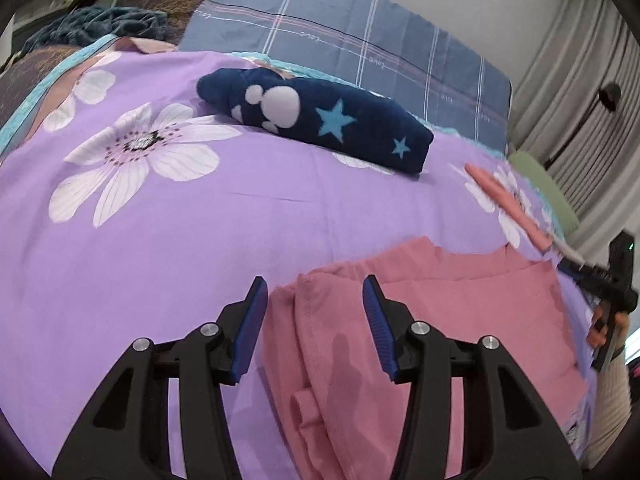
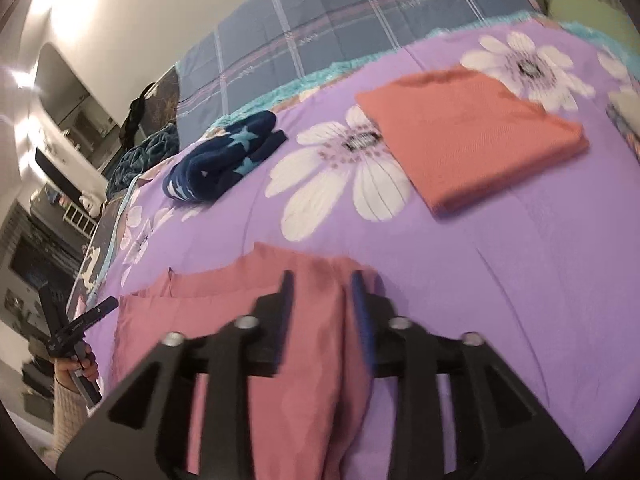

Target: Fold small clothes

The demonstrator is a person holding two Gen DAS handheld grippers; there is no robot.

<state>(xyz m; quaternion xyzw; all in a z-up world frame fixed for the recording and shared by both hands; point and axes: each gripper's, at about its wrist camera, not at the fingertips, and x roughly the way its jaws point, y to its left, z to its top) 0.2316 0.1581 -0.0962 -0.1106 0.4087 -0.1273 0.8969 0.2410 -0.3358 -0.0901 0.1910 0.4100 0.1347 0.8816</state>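
Pink garment (image 1: 420,320) lies beneath both grippers' parted jaws.

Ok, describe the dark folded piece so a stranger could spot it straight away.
On the purple flowered bedspread, look toward the far edge where the blue checked sheet begins. The navy bundle lies there, apart from the two pink garments; it alone is dark, with light blue stars and a white pawprint.
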